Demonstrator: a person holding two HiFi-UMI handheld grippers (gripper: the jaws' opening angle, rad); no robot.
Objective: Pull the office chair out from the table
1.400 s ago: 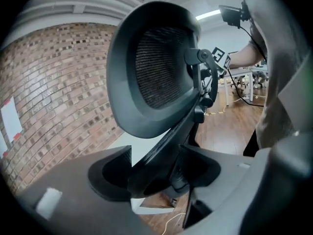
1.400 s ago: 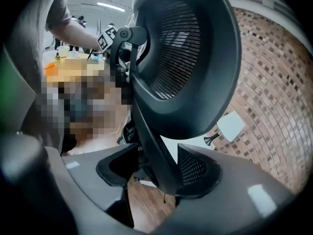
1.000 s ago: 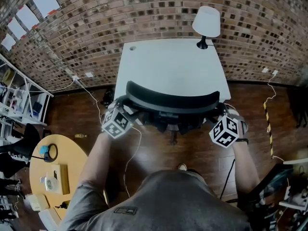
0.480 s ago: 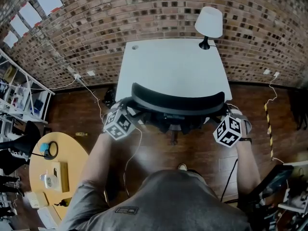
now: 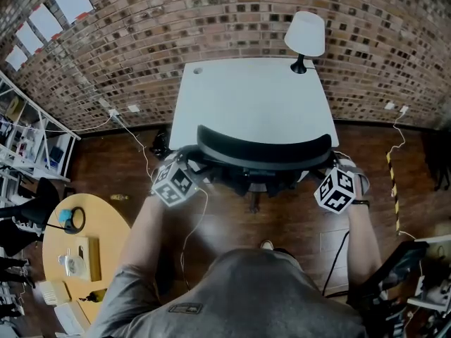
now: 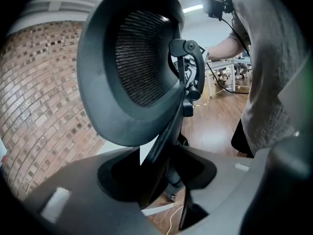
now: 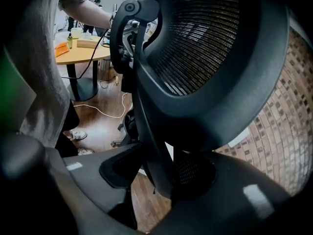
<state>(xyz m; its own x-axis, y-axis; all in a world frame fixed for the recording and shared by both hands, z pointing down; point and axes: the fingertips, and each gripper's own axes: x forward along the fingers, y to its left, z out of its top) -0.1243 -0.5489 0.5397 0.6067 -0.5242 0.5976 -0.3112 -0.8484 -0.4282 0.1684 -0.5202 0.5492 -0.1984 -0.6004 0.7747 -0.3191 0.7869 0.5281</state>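
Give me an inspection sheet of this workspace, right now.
Surface: white table, bare except a lamp at its far right corner.
Job's things: office chair, backrest at the table's near edge.
Clutter: small items on a round table, left.
Grippers: left gripper and right gripper, jaws have just been closing, each shut on a backrest side.
Cables: striped cable, right of the chair.
Surroundings: brick wall, wood floor, shelves.
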